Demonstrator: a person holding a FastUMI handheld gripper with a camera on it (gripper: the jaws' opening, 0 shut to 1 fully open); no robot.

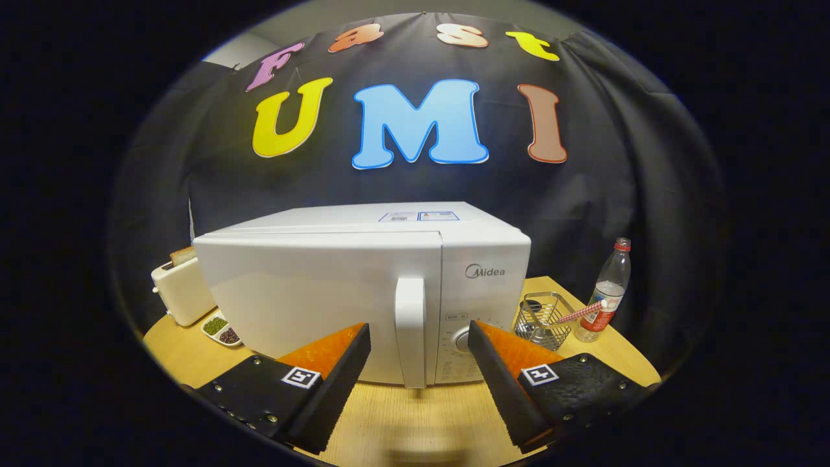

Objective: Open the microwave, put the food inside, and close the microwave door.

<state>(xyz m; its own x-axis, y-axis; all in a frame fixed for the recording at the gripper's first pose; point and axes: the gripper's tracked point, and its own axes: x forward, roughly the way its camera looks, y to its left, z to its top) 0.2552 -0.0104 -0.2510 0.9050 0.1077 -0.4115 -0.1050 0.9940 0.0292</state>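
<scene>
- The gripper (418, 337) is hovering with its fingers spread apart, gripping nothing.
- The microwave (363, 292) is sitting mid-table (415, 421), door closed, its handle (410, 331) lying just ahead, between the fingers.
- A wire basket (543, 319) is standing near the table's right edge.

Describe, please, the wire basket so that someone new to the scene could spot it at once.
Start from the white microwave in the middle of the wooden table, its door shut, with the open gripper facing the handle. Just beside its control-panel side stands the wire basket, between the microwave and a clear bottle. It is the only see-through metal mesh container there.
</scene>
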